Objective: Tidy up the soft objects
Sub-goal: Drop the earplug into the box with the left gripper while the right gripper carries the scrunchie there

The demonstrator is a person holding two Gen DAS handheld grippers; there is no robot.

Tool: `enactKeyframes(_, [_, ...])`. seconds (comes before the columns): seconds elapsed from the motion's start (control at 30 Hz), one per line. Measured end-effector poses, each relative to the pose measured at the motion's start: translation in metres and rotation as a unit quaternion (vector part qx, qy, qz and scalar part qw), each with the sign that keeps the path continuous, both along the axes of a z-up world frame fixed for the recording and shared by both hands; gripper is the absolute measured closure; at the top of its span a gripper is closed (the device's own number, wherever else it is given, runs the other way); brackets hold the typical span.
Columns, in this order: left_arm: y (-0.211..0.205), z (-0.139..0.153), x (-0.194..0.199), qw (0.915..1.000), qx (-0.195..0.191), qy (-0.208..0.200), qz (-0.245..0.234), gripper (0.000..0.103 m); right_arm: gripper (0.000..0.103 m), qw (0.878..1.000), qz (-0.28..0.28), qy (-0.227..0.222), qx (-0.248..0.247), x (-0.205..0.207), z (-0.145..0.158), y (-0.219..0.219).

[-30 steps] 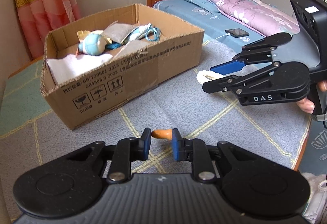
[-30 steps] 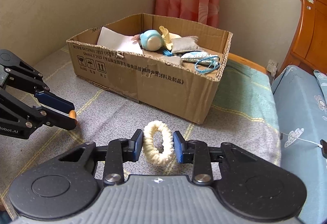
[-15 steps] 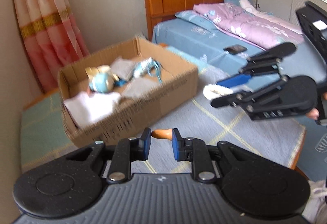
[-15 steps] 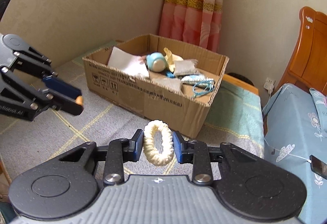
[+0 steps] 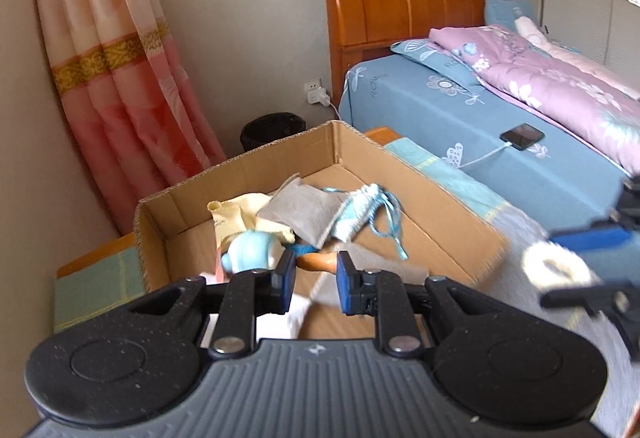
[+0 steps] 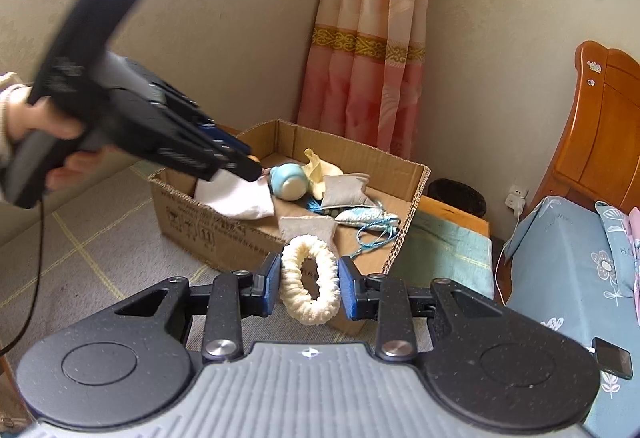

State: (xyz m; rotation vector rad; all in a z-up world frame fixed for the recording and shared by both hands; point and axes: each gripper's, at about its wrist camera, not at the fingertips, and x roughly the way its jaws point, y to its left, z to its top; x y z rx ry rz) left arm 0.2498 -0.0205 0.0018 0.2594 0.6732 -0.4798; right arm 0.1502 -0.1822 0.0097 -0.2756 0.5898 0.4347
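My left gripper (image 5: 314,272) is shut on a small orange soft piece (image 5: 318,261) and hangs over the open cardboard box (image 5: 452,214). In the right wrist view the left gripper (image 6: 250,168) reaches over the box's near left corner. My right gripper (image 6: 308,280) is shut on a cream fluffy ring (image 6: 310,278), held in front of the box (image 6: 224,234). The ring also shows blurred in the left wrist view (image 5: 558,268). The box holds a blue ball-shaped toy (image 6: 288,184), a grey pouch (image 5: 308,216), a blue corded pouch (image 5: 360,212) and a white cloth (image 6: 236,198).
The box stands on a grey checked cloth (image 6: 80,258). A bed (image 5: 500,118) with a phone (image 5: 522,136) on it is to the right. A pink curtain (image 5: 120,86) and a black bin (image 5: 272,130) are behind the box.
My left gripper has risen and moved forward from the cloth to above the box, still holding the orange piece. My right gripper has lifted and come closer to the box with the ring.
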Motion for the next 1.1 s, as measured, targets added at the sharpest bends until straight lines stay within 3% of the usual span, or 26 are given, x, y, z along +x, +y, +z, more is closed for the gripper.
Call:
enactKeyframes(0.1, [-0.003,-0.005,0.015,0.9996,-0.012,-0.001,0.024,0.070,0.067,1.000,-0.004,0.000,-0.005,0.006,-0.001,0.002])
enactKeyframes(0.13, [-0.004,-0.006,0.016,0.9995,-0.016,0.003,0.026,0.057,0.067,1.000,-0.005,0.002,-0.005,0.008,-0.001,0.001])
enactKeyframes(0.17, [-0.003,-0.006,0.016,0.9994,-0.022,0.004,0.027,0.036,0.067,1.000,-0.006,0.003,-0.003,0.010,-0.001,0.001])
enactKeyframes(0.23, [0.002,-0.004,0.007,0.9987,-0.029,-0.017,0.039,0.011,0.067,1.000,-0.008,0.003,0.000,0.013,0.001,0.000])
enactKeyframes(0.27, [0.005,-0.002,0.000,0.9978,-0.028,-0.034,0.050,0.006,0.067,1.000,-0.010,0.004,0.001,0.015,0.002,0.000])
enactKeyframes(0.57, [0.031,0.015,-0.068,0.9891,-0.010,-0.092,0.115,0.001,0.067,0.999,-0.030,0.017,0.024,0.046,0.008,0.000])
enactKeyframes(0.83, [0.051,0.003,-0.104,0.9842,-0.046,-0.055,0.162,0.001,0.067,0.998,-0.046,0.031,0.021,0.093,0.014,0.022])
enactKeyframes(1.1, [0.063,-0.005,-0.115,0.9684,0.014,-0.097,0.229,0.001,0.067,0.994,-0.051,0.092,0.021,0.156,0.000,0.052])
